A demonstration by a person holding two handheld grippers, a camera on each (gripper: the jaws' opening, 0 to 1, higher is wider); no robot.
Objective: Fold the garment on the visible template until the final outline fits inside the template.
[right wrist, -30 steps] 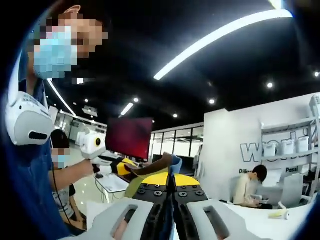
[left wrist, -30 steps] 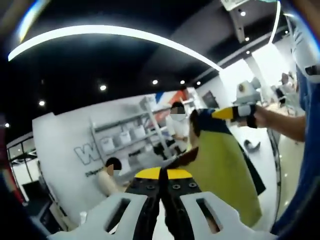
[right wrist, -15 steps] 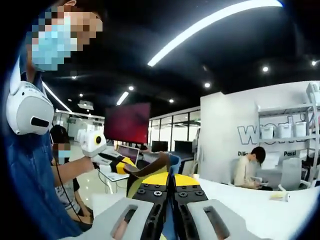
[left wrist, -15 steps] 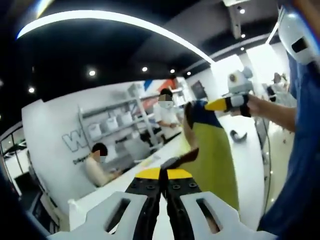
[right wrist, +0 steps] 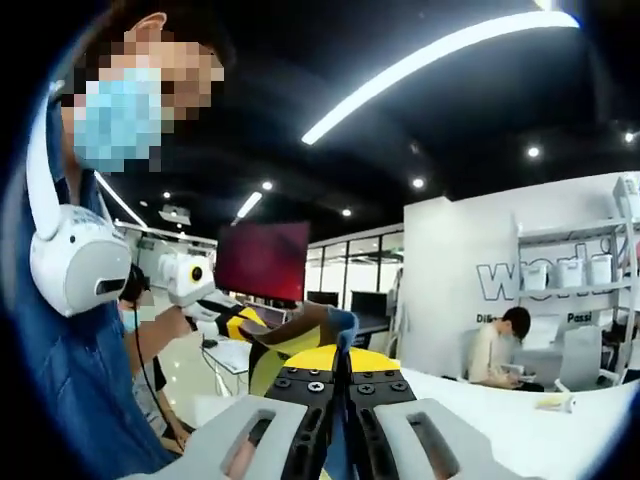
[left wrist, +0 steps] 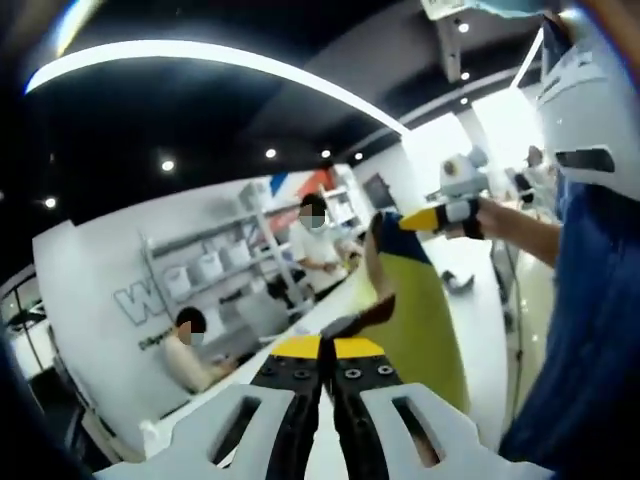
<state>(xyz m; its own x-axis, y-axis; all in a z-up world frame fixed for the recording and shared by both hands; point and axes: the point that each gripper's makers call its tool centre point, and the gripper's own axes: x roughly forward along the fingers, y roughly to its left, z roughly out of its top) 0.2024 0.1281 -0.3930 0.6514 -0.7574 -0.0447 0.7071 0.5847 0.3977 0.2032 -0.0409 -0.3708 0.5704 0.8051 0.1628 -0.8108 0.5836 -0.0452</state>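
The garment (left wrist: 422, 318) is a yellow-green piece with navy and brown trim, held up in the air and hanging between both grippers. My left gripper (left wrist: 327, 346) is shut on a brown edge of it. In the left gripper view the right gripper (left wrist: 428, 217) pinches the navy top corner, with a hand behind it. In the right gripper view my right gripper (right wrist: 340, 352) is shut on the garment's (right wrist: 303, 335) blue and brown edge. The left gripper (right wrist: 236, 322) holds the fabric's other end at the left. No template is in sight.
A white table (left wrist: 482, 335) lies below the hanging fabric and runs to the right (right wrist: 520, 432). Shelves with boxes (left wrist: 215, 265) stand at the back wall. One person sits (right wrist: 500, 350) and another stands (left wrist: 318, 240) behind the table. A red monitor (right wrist: 262, 262) is further off.
Both views have swung a little with the hands. The garment stays stretched between the two shut grippers, and in the left gripper view the right gripper sits slightly further left.
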